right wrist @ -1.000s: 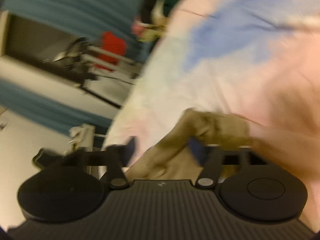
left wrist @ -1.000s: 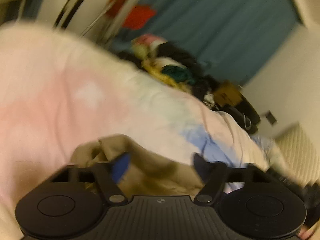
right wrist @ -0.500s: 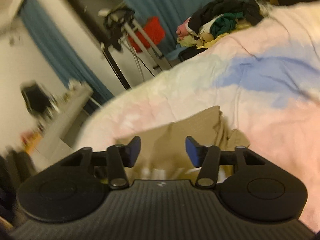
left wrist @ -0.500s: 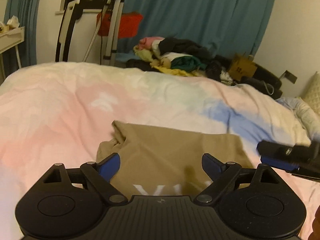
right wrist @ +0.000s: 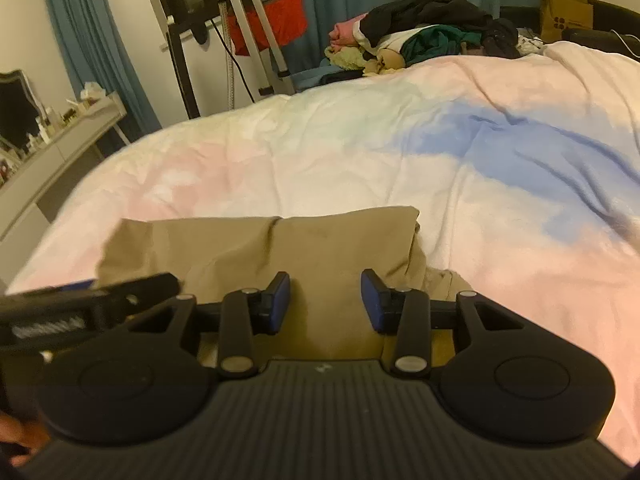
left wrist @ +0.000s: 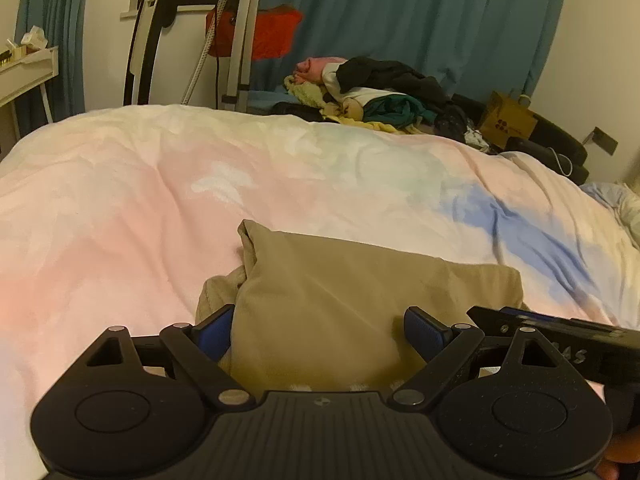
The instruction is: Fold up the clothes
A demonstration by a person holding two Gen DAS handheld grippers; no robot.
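A tan garment (left wrist: 360, 292) lies folded into a rough rectangle on the pastel duvet (left wrist: 160, 208); it also shows in the right wrist view (right wrist: 320, 248). My left gripper (left wrist: 318, 334) is open and empty, held just above the garment's near edge. My right gripper (right wrist: 325, 302) is open and empty, also over the near edge. The right gripper's body shows at the right of the left wrist view (left wrist: 560, 332); the left gripper's body shows at the left of the right wrist view (right wrist: 80, 300).
A pile of unfolded clothes (left wrist: 376, 92) lies past the bed's far edge, beside a brown paper bag (left wrist: 508, 124). A metal stand with a red cloth (left wrist: 256, 32) stands before teal curtains (left wrist: 400, 20). A white shelf (right wrist: 52, 148) is at the left.
Both grippers have let go of the tan garment, which now lies flat and folded. The views have steadied and both grippers have drawn back toward the near edge.
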